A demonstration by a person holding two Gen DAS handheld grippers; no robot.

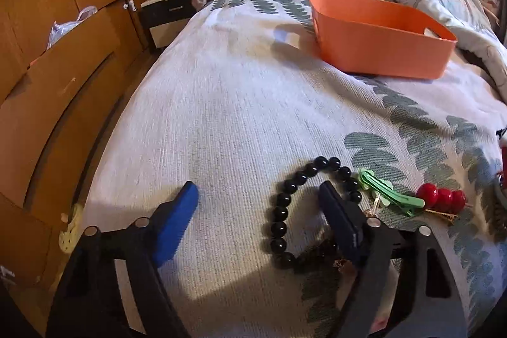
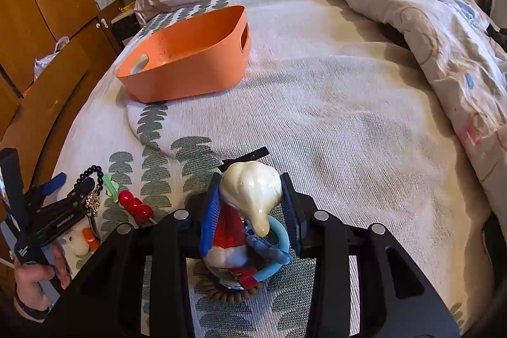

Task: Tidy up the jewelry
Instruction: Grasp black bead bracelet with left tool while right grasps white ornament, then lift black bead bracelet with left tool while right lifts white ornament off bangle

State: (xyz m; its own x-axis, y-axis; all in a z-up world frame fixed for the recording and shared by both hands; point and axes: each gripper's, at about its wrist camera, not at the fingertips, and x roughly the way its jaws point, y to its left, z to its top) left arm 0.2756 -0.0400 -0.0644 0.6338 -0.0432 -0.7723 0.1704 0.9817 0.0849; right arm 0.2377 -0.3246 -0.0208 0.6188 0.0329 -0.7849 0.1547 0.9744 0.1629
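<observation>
My left gripper (image 1: 258,190) is open just above the bed, its right finger inside the loop of a black bead bracelet (image 1: 286,205). A green hair clip (image 1: 391,194) and red beads (image 1: 442,195) lie to its right. My right gripper (image 2: 250,195) is shut on a pearly white shell-shaped ornament (image 2: 252,184) with red, white and blue parts, a light blue ring (image 2: 279,246) hanging from it. A brown spiral hair tie (image 2: 221,290) lies beneath. The orange basket (image 1: 380,37) stands farther up the bed; it also shows in the right wrist view (image 2: 190,59), empty.
A crumpled duvet (image 2: 412,5) covers the bed's far and right side. Wooden wardrobes (image 1: 47,53) and a nightstand (image 1: 164,15) stand to the left. In the right wrist view, the left gripper (image 2: 68,182), a gold trinket (image 2: 92,201) and a white plush item (image 2: 77,243) sit at the left.
</observation>
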